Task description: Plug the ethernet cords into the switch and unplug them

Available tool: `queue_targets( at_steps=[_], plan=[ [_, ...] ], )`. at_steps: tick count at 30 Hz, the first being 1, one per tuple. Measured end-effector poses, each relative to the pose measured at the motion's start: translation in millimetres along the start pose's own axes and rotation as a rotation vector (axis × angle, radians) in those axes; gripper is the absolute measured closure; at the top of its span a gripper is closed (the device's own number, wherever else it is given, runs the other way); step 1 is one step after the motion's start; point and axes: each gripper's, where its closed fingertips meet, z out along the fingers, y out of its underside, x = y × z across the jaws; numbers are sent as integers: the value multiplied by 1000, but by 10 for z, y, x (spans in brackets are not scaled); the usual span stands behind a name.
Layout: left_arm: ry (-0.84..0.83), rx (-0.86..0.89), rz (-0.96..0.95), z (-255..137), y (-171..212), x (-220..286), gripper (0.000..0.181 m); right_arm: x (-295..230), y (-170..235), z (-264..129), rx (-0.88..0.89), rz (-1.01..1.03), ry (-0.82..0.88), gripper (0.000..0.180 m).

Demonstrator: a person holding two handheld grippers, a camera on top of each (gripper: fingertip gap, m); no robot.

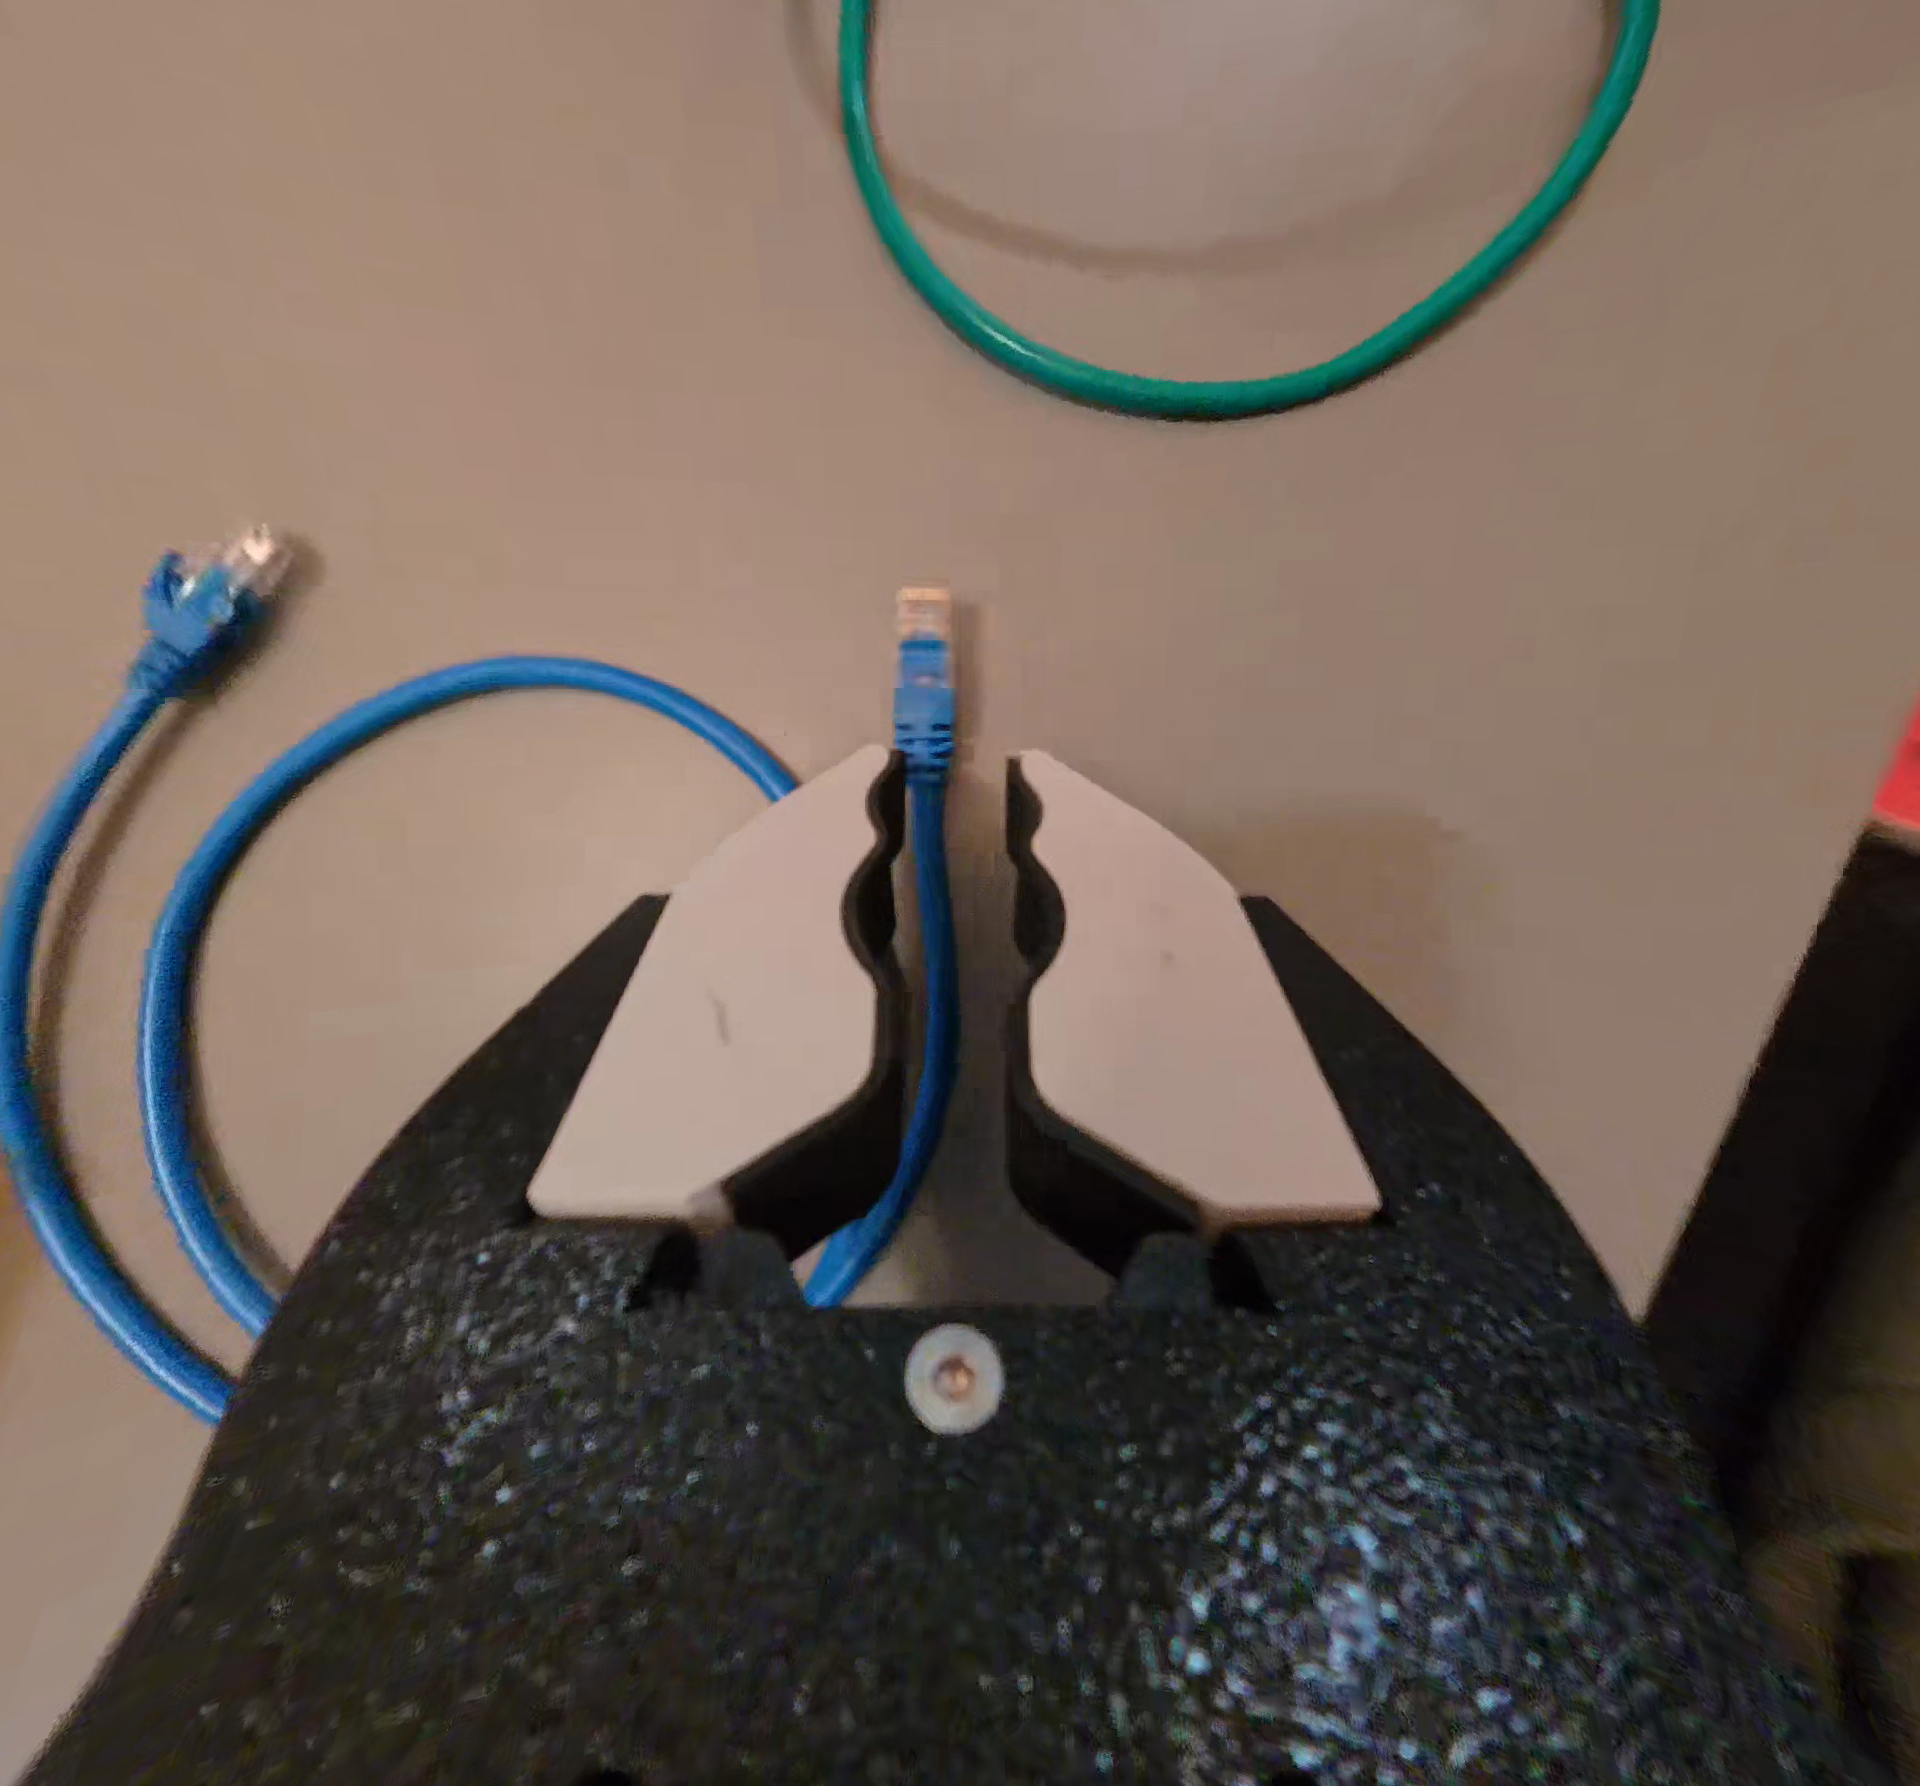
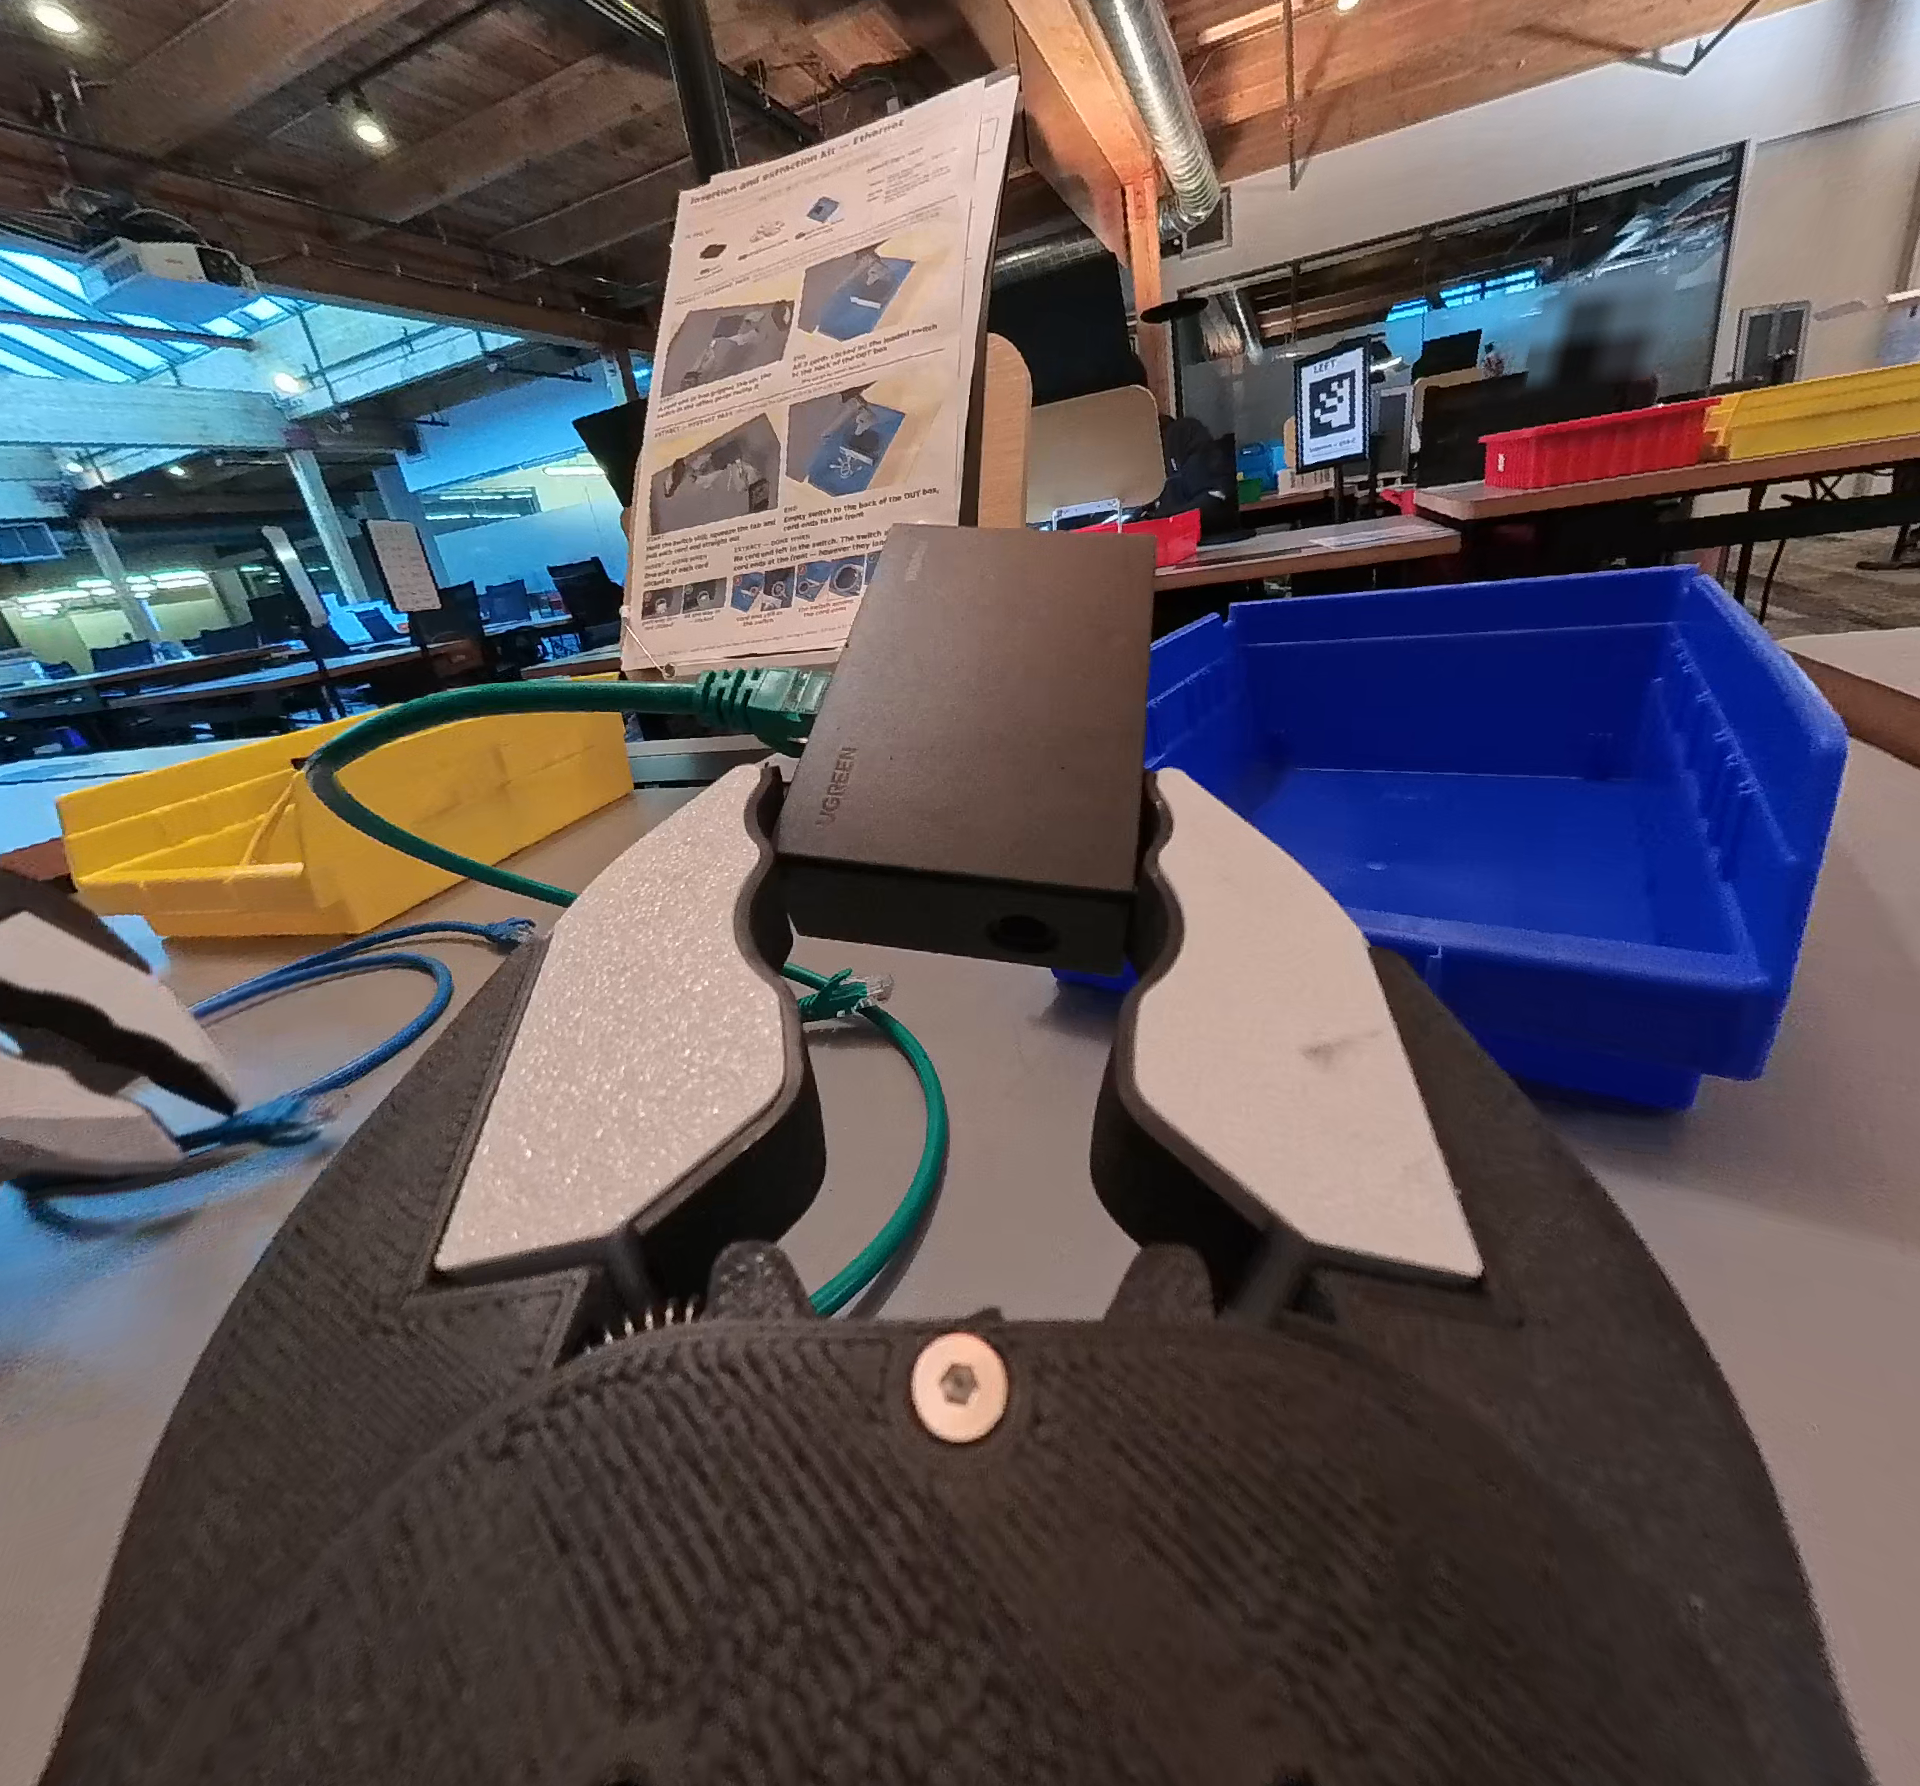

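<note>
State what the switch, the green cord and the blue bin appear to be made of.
Switch: probably matte black plastic; flat, even sheen, crisp moulded edges, though metal cannot be ruled out.
Green cord: flexible rubbery jacket that bends in smooth loops, with a clear plastic plug.
Blue bin: glossy moulded plastic with ribbed walls.

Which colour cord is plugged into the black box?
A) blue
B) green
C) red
B: in the right wrist view the green cord's plug sits in the side of the flat black switch box held by the right claw.
</note>
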Motion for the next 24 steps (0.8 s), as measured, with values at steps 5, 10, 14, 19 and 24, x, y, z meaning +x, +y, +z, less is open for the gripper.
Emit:
queue_targets(
  at_steps=[5, 10, 14, 19, 24],
  plan=[
    [-44, 91, 88, 25, 13, -14, 158, -18, 3, 2, -2, 1, -15, 115],
    [-43, 84, -45, 74, 86, -147, 152, -76, -5, -4, 5, 4, -64, 115],
    [-1, 93, -47, 153, 70, -70, 154, -90, -31, -24, 30, 49, -99, 115],
    [-10, 82, -47, 180, 41, -68, 171, -77, -33, -21, 35, 78, -97, 115],
    [-35, 134, -82, 110, -71, -82, 171, -99, -8, 0, 16, 48, -87, 115]
  ],
)
